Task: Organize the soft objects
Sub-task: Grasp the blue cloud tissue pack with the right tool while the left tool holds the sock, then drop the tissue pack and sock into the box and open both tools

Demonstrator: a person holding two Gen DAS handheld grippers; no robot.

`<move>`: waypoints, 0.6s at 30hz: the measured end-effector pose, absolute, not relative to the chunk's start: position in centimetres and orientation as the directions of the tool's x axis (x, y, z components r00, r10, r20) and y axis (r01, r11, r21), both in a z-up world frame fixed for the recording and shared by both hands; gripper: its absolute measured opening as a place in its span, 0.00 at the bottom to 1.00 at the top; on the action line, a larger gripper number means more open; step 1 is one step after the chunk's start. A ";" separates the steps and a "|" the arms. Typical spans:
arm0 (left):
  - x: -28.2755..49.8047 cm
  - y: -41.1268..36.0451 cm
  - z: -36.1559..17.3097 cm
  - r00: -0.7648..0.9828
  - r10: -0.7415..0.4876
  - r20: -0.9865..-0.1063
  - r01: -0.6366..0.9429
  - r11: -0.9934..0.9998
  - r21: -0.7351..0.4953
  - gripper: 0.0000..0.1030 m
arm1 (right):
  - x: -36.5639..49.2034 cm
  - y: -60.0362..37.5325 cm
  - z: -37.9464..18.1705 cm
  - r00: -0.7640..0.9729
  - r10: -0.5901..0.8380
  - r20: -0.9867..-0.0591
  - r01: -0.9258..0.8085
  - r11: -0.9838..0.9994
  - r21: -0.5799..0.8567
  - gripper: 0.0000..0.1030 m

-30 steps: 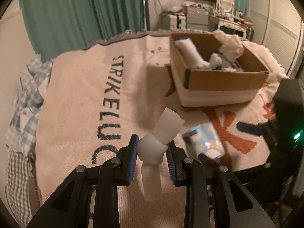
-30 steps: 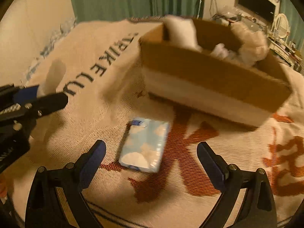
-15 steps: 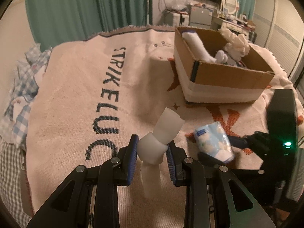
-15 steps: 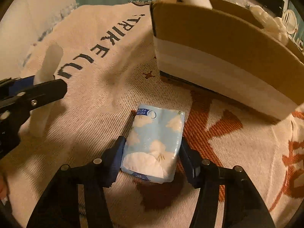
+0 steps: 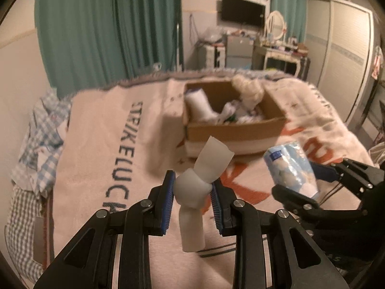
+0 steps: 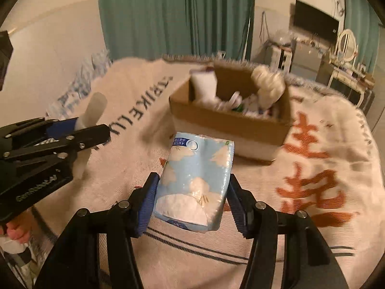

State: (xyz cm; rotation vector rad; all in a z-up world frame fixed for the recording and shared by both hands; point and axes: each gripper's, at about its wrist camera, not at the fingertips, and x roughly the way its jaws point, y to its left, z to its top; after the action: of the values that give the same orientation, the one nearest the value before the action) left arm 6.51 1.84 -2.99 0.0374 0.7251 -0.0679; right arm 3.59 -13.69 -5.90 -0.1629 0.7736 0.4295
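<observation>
Right wrist view: right claw (image 6: 192, 200) clamps a pack of tissues (image 6: 196, 180) across its short width, blue pads pressing both long sides. Pack is off the bed blanket (image 6: 312, 192), held in the air short of the cardboard box (image 6: 228, 120). Soft plastic wrap, pale blue with white cloud print, blue label at the far end. Judged light and squashy; film looks slick, so a mid-body grip across the narrow side, as here, seems the safest hold. Wrapper bulges a little between the pads, no visible crushing.

Left wrist view: left claw (image 5: 192, 192) is closed tight on a white soft roll (image 5: 192, 190), likely a rolled sock or cloth, pinched at its knotted middle. One end flares up toward the box, the other hangs below the pads. Judged very light and floppy; the waist is the only firm spot to hold. It is also clear of the blanket.

Box sits further up the bed, open-topped, already holding white soft items, with a fluffy cream piece (image 5: 247, 89) at its far rim. Room is left near the front wall for both, by the look of it.
</observation>
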 end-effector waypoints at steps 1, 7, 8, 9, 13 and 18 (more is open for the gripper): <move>6.2 1.3 -2.4 0.758 -0.052 -0.650 0.079 0.997 0.012 0.27 | 2.9 -14.4 -4.9 0.652 0.312 -0.691 -0.432 0.902 -0.001 0.54; 5.6 -0.8 0.8 0.801 -0.066 -0.595 0.101 0.995 0.025 0.27 | 1.3 -17.7 -0.1 0.717 0.320 -0.619 -0.414 0.910 -0.008 0.54; 5.6 -1.1 1.1 0.804 -0.066 -0.592 0.103 0.994 0.029 0.27 | 1.1 -18.1 0.6 0.725 0.323 -0.609 -0.414 0.910 -0.010 0.54; 5.7 -1.4 1.5 0.806 -0.065 -0.588 0.104 0.994 0.033 0.27 | 1.0 -18.6 1.4 0.735 0.326 -0.595 -0.415 0.910 -0.014 0.54; 6.7 -2.5 2.7 0.816 -0.072 -0.574 0.120 0.992 0.047 0.27 | 1.6 -19.7 4.3 0.768 0.328 -0.551 -0.408 0.913 -0.025 0.54; 9.4 -3.4 3.8 0.831 -0.084 -0.550 0.142 0.988 0.063 0.27 | 4.1 -20.5 7.2 0.802 0.314 -0.508 -0.389 0.920 -0.045 0.54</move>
State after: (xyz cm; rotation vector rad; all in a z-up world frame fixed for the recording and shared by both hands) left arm 9.42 -3.44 3.81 0.1032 0.5781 -0.1204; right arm 4.06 -20.50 7.19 -0.1495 0.5175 0.3780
